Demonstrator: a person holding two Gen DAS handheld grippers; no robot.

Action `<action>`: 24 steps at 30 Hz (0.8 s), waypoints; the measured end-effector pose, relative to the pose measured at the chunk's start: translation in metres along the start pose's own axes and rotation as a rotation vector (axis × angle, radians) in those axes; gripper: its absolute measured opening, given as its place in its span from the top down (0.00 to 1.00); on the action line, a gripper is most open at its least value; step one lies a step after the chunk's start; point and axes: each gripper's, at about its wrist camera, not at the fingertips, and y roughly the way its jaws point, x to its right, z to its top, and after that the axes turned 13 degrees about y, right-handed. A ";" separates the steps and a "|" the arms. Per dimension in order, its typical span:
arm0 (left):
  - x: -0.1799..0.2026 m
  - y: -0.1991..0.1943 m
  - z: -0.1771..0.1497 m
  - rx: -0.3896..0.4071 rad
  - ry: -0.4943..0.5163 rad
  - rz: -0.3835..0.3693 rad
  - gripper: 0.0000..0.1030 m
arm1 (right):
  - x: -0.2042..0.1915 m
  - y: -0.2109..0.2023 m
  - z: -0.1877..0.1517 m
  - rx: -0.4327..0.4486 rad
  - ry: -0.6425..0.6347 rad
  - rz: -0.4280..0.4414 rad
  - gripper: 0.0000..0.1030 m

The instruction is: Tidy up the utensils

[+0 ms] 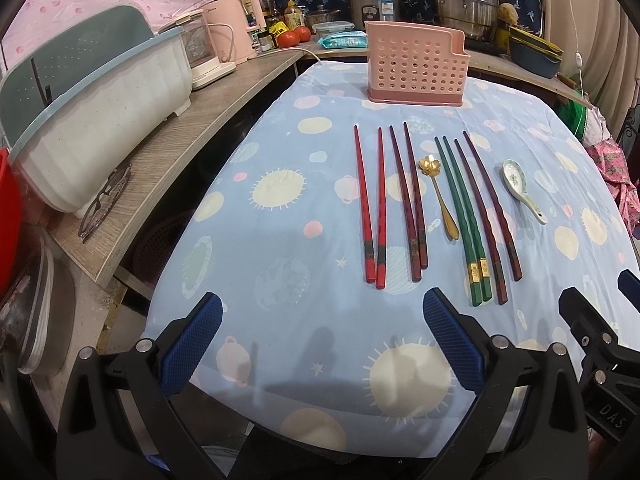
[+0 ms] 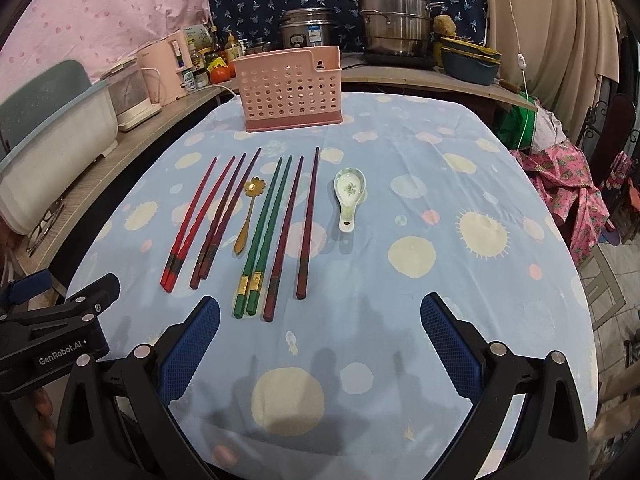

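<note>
A pink perforated utensil holder stands empty at the far side of the table. In front of it lie a red chopstick pair, two dark maroon pairs, a green pair, a gold flower spoon and a white ceramic spoon. My left gripper is open near the front edge, left of the green pair's ends. My right gripper is open too, just short of the chopstick ends. Neither holds anything.
The table wears a blue cloth with sun prints. A wooden counter on the left carries a white dish rack, glasses and a kettle. Steel pots stand behind. Pink clothes hang at right.
</note>
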 end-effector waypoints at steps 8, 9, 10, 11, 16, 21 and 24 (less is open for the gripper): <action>0.003 0.010 0.007 -0.017 -0.001 -0.008 0.07 | 0.001 0.006 0.004 -0.007 0.001 0.000 0.07; 0.003 0.012 0.008 -0.018 -0.003 -0.010 0.07 | 0.001 0.007 0.006 -0.008 0.003 -0.001 0.07; 0.002 0.014 0.009 -0.020 -0.005 -0.015 0.07 | 0.002 0.008 0.007 -0.009 0.004 -0.002 0.07; 0.002 0.017 0.010 -0.023 -0.007 -0.019 0.07 | 0.002 0.010 0.008 -0.009 0.004 -0.003 0.07; -0.011 0.037 0.016 -0.036 -0.047 -0.032 0.07 | 0.006 0.020 0.014 -0.013 0.011 -0.015 0.09; -0.025 0.068 0.022 -0.063 -0.089 -0.049 0.07 | 0.009 0.032 0.021 -0.021 0.018 -0.035 0.17; -0.027 0.086 0.025 -0.085 -0.111 -0.087 0.12 | 0.011 0.039 0.027 -0.020 0.026 -0.047 0.21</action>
